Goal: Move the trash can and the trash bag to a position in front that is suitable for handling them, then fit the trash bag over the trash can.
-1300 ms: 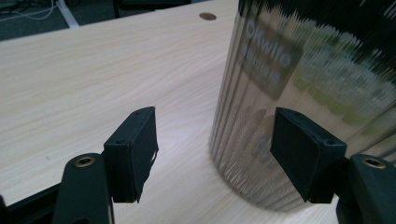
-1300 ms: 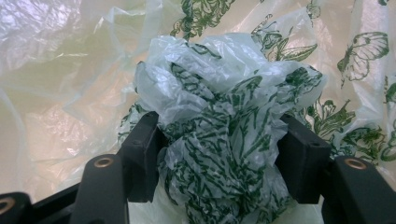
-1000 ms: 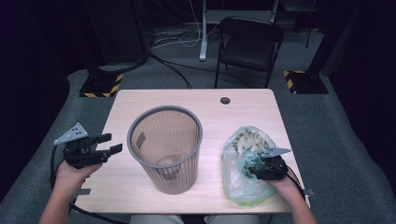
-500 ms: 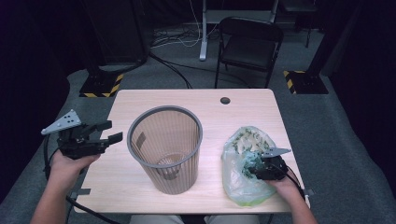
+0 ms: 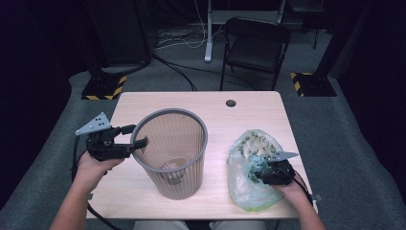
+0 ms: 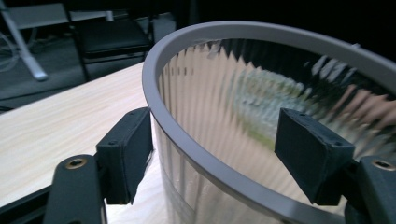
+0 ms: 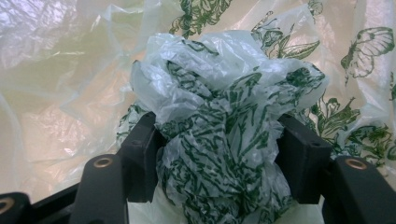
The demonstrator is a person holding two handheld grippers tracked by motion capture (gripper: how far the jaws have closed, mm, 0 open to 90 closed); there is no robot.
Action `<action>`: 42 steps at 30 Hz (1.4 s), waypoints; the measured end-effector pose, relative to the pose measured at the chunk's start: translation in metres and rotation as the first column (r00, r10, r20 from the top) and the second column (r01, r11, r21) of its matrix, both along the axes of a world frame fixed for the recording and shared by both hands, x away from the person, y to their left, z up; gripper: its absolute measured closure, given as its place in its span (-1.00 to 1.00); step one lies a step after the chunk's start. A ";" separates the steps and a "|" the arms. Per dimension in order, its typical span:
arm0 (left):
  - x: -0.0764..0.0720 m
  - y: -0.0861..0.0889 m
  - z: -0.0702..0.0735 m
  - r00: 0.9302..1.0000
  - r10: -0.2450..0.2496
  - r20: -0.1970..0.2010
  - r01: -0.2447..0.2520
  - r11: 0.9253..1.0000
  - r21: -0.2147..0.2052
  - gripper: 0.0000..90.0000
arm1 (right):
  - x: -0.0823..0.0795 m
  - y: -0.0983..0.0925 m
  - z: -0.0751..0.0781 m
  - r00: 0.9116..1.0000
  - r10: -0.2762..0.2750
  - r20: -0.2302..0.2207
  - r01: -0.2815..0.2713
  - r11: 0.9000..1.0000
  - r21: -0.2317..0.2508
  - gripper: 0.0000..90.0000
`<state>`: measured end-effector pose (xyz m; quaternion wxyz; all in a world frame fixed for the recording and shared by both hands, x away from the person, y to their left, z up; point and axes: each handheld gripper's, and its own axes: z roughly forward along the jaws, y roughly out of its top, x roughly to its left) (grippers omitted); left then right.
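Left gripper (image 5: pixel 131 136), jaws wide apart astride the bin (image 5: pixel 171 152) rim at its left side, nothing clamped; right gripper (image 7: pixel 219 154), closed on a bunched wad of the bag (image 5: pixel 251 170) lying near right on the table (image 5: pixel 249 115); risks: bin tipping if nudged, thin plastic slipping or tearing.

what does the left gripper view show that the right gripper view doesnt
Left gripper view: the grey wastebasket rim running between open jaws, one outside the wall and one inside, plus bare table and a chair behind.

Right gripper view: a bunched plastic bag with green leaf and butterfly print, pinched between the jaws.

Both: two black jaws rising from the bottom.
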<state>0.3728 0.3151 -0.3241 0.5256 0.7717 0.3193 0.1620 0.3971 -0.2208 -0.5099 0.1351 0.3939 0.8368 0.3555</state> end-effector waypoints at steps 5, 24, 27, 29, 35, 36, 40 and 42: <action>0.003 -0.005 -0.005 1.000 0.003 -0.011 -0.003 1.000 -0.008 -0.37 | 0.000 0.000 0.000 1.000 0.000 0.000 0.000 1.000 0.001 -0.15; -0.006 -0.052 -0.006 0.992 -0.124 0.002 0.124 0.992 -0.006 -0.35 | 0.000 0.000 0.000 1.000 0.006 -0.001 -0.006 1.000 -0.001 -0.15; -0.008 -0.058 -0.006 0.988 -0.153 -0.003 0.153 0.988 -0.011 -0.35 | 0.001 0.000 0.000 1.000 0.006 -0.002 -0.006 1.000 -0.001 -0.15; -0.009 -0.061 -0.006 0.986 -0.168 -0.002 0.168 0.986 -0.011 -0.36 | 0.001 0.000 0.000 1.000 0.006 -0.003 -0.006 1.000 -0.003 -0.15; -0.008 -0.060 -0.005 0.991 -0.133 -0.005 0.133 0.991 -0.013 -0.38 | 0.002 0.002 0.001 1.000 0.009 -0.002 -0.009 1.000 -0.017 -0.14; -0.008 -0.055 -0.002 0.993 -0.114 0.003 0.114 0.993 -0.031 -0.38 | 0.002 0.002 0.001 1.000 0.009 -0.003 -0.009 1.000 -0.019 -0.14; -0.008 -0.046 0.003 0.996 -0.090 0.015 0.091 0.994 -0.060 -0.38 | 0.004 0.002 0.001 1.000 0.012 0.001 -0.012 1.000 -0.023 -0.14; -0.009 -0.041 0.005 0.996 -0.080 0.025 0.081 0.996 -0.047 -0.38 | 0.004 0.003 0.001 1.000 0.013 0.003 -0.013 1.000 -0.028 -0.13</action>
